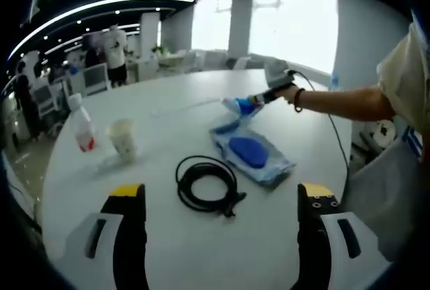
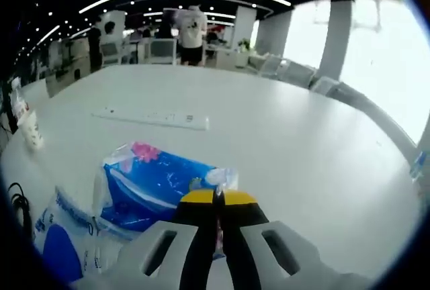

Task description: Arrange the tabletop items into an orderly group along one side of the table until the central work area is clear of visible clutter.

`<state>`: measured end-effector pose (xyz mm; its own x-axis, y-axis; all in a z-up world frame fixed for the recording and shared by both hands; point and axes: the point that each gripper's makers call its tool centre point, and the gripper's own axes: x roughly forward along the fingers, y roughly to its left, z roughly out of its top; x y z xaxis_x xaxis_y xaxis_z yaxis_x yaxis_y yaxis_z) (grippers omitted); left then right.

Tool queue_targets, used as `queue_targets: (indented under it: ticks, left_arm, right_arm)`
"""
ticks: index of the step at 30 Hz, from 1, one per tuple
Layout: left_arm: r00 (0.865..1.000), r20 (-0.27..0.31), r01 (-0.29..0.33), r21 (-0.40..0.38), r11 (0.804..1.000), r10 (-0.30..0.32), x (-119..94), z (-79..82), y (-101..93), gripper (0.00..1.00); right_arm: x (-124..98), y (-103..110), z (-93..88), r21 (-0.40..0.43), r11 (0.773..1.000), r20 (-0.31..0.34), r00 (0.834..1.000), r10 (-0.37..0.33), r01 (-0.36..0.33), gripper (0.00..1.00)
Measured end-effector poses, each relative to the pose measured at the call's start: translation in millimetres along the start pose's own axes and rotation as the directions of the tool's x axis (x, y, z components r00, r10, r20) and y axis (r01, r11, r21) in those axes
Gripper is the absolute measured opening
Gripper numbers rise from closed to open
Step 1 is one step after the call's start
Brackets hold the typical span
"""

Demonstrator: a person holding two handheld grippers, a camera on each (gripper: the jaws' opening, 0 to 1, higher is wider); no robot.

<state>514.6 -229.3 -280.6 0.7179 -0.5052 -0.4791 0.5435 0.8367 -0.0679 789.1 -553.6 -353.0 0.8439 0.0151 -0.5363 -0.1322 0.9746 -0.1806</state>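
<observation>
My right gripper (image 2: 216,204) jaws are pinching the blue tissue pack (image 2: 158,186), lying just ahead-left of them on the bench (image 2: 302,149); left gripper (image 1: 222,199) jaws are standing spread, black cable (image 1: 207,184) lying between and just ahead

Blown-out window (image 1: 295,21) glare, soft fisheye-warped edges, dim ceiling

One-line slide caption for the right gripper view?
Right tongs shut on the corner of a blue packet on the white table, a power strip lying beyond.
</observation>
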Motion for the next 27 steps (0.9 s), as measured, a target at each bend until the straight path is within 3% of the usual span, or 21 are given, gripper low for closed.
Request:
queue_targets:
  ticks: [10,19,22,27]
  left_arm:
    - [1.000,-0.011,0.003,0.002,1.000,-0.003,1.4,-2.8,-0.7,0.89]
    - [1.000,-0.021,0.000,0.009,1.000,0.000,0.5,-5.2,-1.4,0.89]
    - [1.000,-0.020,0.002,0.006,1.000,-0.002,0.5,-5.0,-1.8,0.88]
    - [1.000,-0.026,0.004,0.010,1.000,-0.004,0.8,-6.2,-2.4,0.88]
  right_arm:
    - [8.4,-4.8,-4.2,-0.038,0.999,-0.005,1.000,-0.023,0.023,0.01]
    - [15.0,-2.6,-5.1,0.003,1.000,0.004,1.000,-0.016,0.016,0.03]
    - [17.3,-1.1,-2.6,-0.063,0.998,0.016,1.000,0.001,0.000,0.06]
    - [17.9,-5.4,-2.3,-0.077,0.997,0.019,1.000,-0.012,0.013,0.10]
